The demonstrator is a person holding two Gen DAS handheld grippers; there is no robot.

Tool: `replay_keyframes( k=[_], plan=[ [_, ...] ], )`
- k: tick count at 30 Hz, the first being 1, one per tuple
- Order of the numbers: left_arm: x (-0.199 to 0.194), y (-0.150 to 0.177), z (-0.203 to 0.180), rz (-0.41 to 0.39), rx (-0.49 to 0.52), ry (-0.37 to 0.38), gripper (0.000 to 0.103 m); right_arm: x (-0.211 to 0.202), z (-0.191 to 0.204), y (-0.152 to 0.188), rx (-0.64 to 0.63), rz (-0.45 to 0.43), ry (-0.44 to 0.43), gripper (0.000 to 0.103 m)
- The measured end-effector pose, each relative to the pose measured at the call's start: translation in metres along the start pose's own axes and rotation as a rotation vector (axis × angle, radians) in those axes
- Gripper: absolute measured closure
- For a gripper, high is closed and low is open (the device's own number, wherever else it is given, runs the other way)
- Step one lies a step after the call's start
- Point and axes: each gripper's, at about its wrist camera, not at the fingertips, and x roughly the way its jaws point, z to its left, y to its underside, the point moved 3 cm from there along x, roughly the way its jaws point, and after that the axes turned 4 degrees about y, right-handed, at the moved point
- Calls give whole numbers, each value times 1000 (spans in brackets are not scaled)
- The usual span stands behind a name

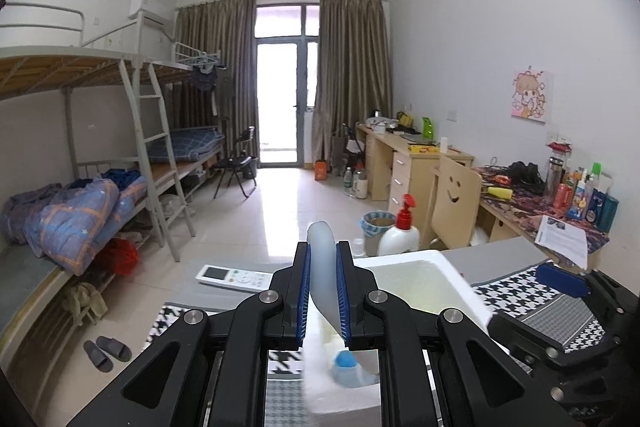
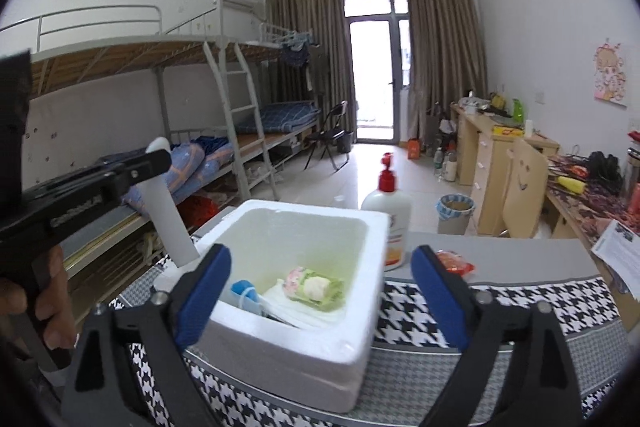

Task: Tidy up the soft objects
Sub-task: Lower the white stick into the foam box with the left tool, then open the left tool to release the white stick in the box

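Note:
My left gripper [image 1: 322,291] is shut on a pale blue-white soft strip [image 1: 322,263], held above the left rim of a white foam box [image 1: 432,267]. In the right wrist view the strip [image 2: 166,215] hangs left of the foam box [image 2: 352,311] under the left gripper [image 2: 158,157]. Inside the box lie a blue ball item [image 2: 242,287], white folded masks [image 2: 280,307] and a green-pink soft packet [image 2: 316,287]. My right gripper [image 2: 322,297] is open, its jaws on either side of the box's near wall.
A houndstooth cloth [image 2: 424,307] covers the table. A white pump bottle with red top [image 2: 390,215] stands behind the box, an orange packet [image 2: 454,261] to its right, a white remote [image 1: 236,277] at the table's left. Bunk beds left, desks right.

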Motion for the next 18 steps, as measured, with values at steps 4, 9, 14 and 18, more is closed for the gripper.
replay_keyframes(
  k=[4,9,14,18],
  plan=[
    [6,-1,-14,7,6,32,90,-12,-14,4,16,-9,46,8],
    [14,-1,-34,23,24,75,90,-21,-26,11,19,-9,96,8],
    [24,2,-43,45,23,85,90,-28,-35,18,22,-12,132,8],
    [32,3,-47,61,19,87,90,-31,-44,24,30,-6,147,8]
  ],
)
